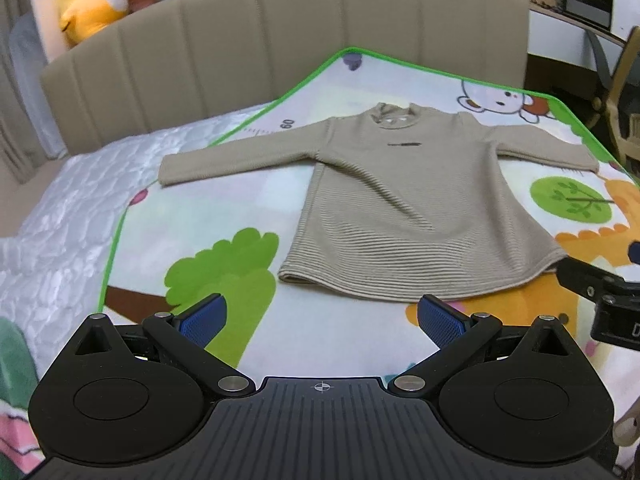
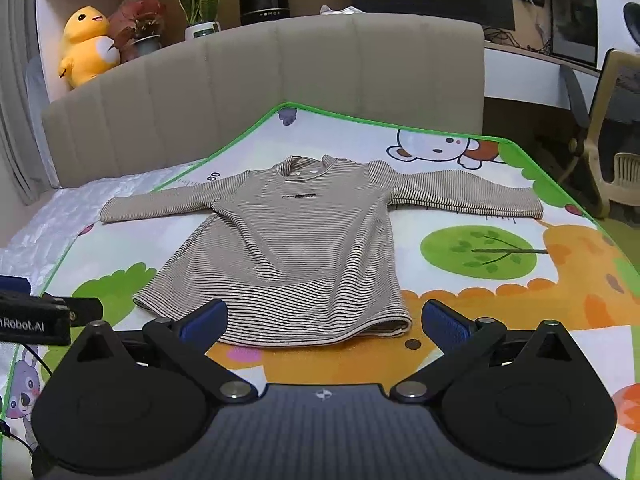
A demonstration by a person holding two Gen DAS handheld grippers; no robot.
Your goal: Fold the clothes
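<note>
A beige, finely striped long-sleeved top (image 1: pixel 404 200) (image 2: pixel 296 248) lies flat and face up on a cartoon play mat (image 1: pixel 248 312) (image 2: pixel 500 320), both sleeves spread sideways and the collar toward the headboard. My left gripper (image 1: pixel 320 320) is open just short of the hem, near its left part, nothing between its blue pads. My right gripper (image 2: pixel 324 322) is open too, with the hem's right part lying between and just beyond its fingers, pads apart from the cloth. Each gripper shows at the other view's edge: right gripper (image 1: pixel 600 296), left gripper (image 2: pixel 36 316).
The mat covers a bed with a white quilted cover (image 1: pixel 56 232) and a padded beige headboard (image 1: pixel 256 52) (image 2: pixel 280 76). A yellow plush toy (image 2: pixel 86 44) and potted plants (image 2: pixel 200 4) stand on the shelf behind. A chair (image 2: pixel 612 136) and desk are on the right.
</note>
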